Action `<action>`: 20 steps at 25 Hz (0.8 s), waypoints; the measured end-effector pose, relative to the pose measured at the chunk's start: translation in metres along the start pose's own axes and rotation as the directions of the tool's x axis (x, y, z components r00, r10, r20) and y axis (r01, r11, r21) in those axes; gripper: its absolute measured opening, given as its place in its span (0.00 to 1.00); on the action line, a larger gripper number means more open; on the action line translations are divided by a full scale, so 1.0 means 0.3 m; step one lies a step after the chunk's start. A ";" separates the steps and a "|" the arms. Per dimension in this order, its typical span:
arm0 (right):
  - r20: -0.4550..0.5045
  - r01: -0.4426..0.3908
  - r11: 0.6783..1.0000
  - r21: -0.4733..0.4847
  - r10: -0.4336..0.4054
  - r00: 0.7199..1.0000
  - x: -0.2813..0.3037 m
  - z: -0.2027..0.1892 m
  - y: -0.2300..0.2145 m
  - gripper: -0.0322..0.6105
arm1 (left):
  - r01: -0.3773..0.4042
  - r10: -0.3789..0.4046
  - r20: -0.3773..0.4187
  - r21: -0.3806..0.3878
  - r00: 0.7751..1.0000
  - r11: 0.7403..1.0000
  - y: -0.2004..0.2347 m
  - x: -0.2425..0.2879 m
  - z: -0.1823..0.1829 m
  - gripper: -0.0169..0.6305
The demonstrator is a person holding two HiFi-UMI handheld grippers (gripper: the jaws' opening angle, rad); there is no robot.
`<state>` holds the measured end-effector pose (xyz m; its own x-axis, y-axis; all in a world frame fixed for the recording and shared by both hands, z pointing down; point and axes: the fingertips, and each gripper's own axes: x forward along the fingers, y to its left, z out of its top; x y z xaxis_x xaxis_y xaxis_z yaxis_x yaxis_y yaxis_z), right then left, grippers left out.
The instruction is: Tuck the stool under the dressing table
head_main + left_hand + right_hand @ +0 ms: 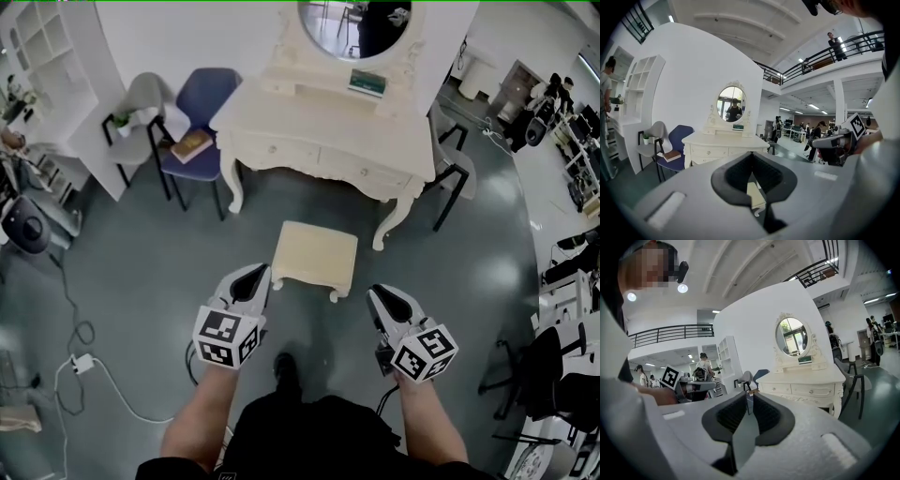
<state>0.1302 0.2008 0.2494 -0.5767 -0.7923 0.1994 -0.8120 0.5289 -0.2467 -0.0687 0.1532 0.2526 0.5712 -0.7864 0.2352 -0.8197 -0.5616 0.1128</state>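
The cream stool [314,258] stands on the grey floor, out in front of the white dressing table [323,141] with its oval mirror [354,23]. My left gripper [255,274] is shut and empty, its tips just short of the stool's near left corner. My right gripper [378,292] hovers off the stool's near right corner, jaws a narrow gap apart with nothing between them. In the left gripper view the closed gripper [752,153] points at the table [724,143], and a bit of the stool [754,194] shows beneath. The right gripper [750,394] also faces the table [806,380].
A blue chair [202,103] with a book [192,145] and a grey chair [141,103] stand left of the table. A dark chair [455,169] is at its right. Cables and a power strip [80,364] lie on the floor at left. People stand far off.
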 end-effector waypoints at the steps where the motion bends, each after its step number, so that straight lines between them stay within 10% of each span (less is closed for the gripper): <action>1: -0.006 0.004 1.000 0.001 -0.004 1.000 0.026 0.000 -0.013 0.13 | 0.003 -0.003 -0.002 0.002 1.000 1.000 0.022 0.020 0.004 0.05; 20: -0.059 -0.085 0.996 0.021 0.086 0.995 0.395 0.096 -0.421 0.13 | -0.064 0.062 -0.087 -0.018 0.994 0.998 0.158 0.491 0.066 0.05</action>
<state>0.1670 0.0313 0.2770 -0.6489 -0.7245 0.2326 -0.7578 0.5879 -0.2828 -0.0226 0.0055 0.2736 0.5129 -0.7946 0.3248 -0.8553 -0.5053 0.1145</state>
